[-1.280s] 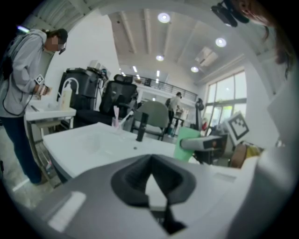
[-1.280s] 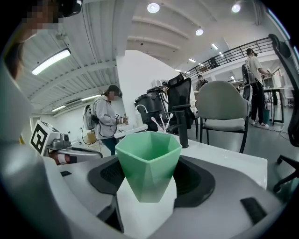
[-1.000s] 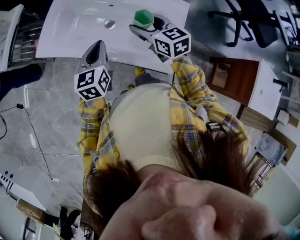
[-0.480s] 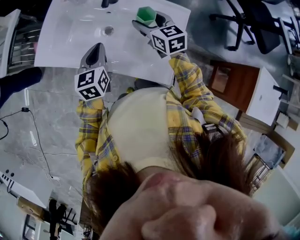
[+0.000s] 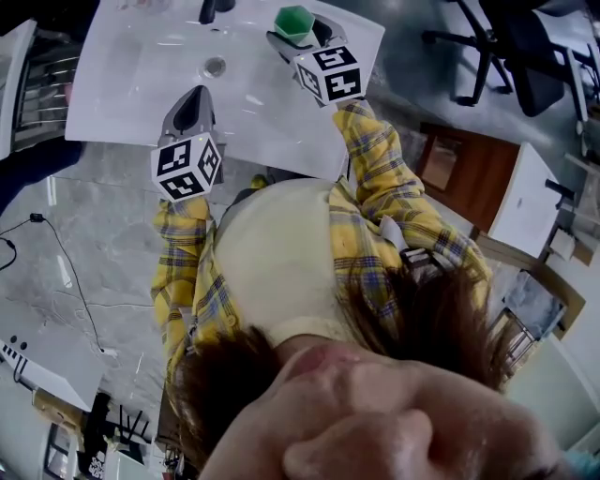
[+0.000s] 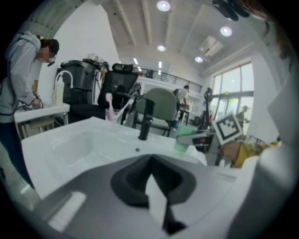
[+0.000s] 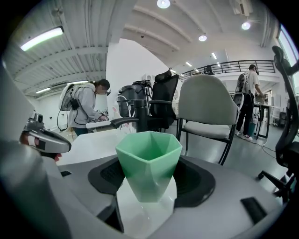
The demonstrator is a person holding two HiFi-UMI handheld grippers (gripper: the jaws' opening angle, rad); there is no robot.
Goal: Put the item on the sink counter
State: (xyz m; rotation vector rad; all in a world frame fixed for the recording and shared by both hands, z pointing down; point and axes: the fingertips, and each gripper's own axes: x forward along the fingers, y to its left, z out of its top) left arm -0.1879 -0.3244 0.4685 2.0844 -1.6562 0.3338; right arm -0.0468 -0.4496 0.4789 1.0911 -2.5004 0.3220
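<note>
One green cup rides upright in your right tongs, ready for the tabletop; your left tongs hang closed and empty, out of the way.

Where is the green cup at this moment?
In the head view the green cup sits in the right claw, above the sink counter's right part, right of the faucet.
</note>
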